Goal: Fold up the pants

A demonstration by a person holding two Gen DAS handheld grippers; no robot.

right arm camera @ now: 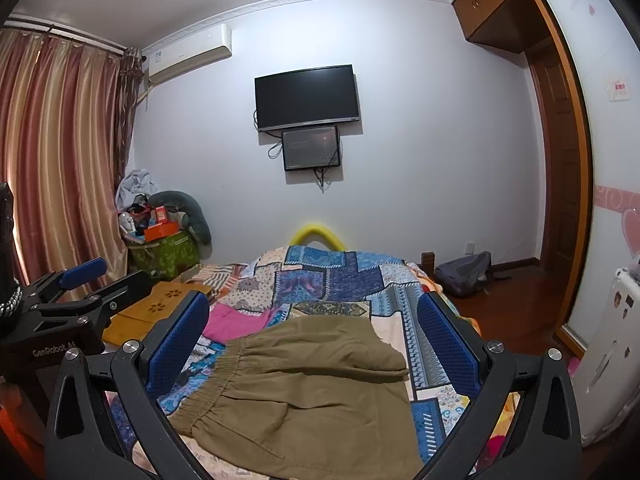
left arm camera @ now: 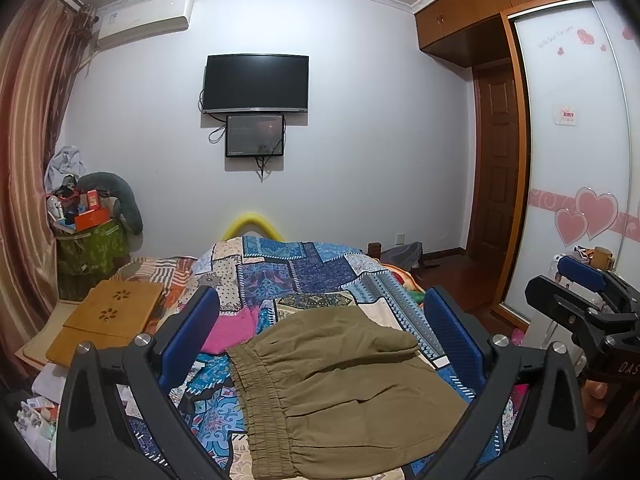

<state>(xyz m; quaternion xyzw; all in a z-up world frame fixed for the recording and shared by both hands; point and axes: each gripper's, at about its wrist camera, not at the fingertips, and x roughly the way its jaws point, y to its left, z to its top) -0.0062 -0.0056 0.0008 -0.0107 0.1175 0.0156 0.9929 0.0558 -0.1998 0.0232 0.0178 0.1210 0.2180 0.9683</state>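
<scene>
Olive-brown pants (left arm camera: 340, 384) lie folded on the patchwork quilt (left arm camera: 304, 272), elastic waistband toward the left. My left gripper (left arm camera: 320, 312) hovers above them, its blue pads wide apart and nothing between them. In the right wrist view the same pants (right arm camera: 308, 384) lie below my right gripper (right arm camera: 312, 316), which is also open and empty. The right gripper (left arm camera: 580, 280) shows at the right edge of the left wrist view; the left gripper (right arm camera: 80, 276) shows at the left edge of the right wrist view.
A pink garment (left arm camera: 232, 328) lies on the quilt left of the pants. A bamboo lap tray (left arm camera: 108, 316) sits at the bed's left side, near a green bin (left arm camera: 92, 248) piled with items. A wardrobe (left arm camera: 580, 140) and a grey backpack (right arm camera: 464, 272) stand to the right.
</scene>
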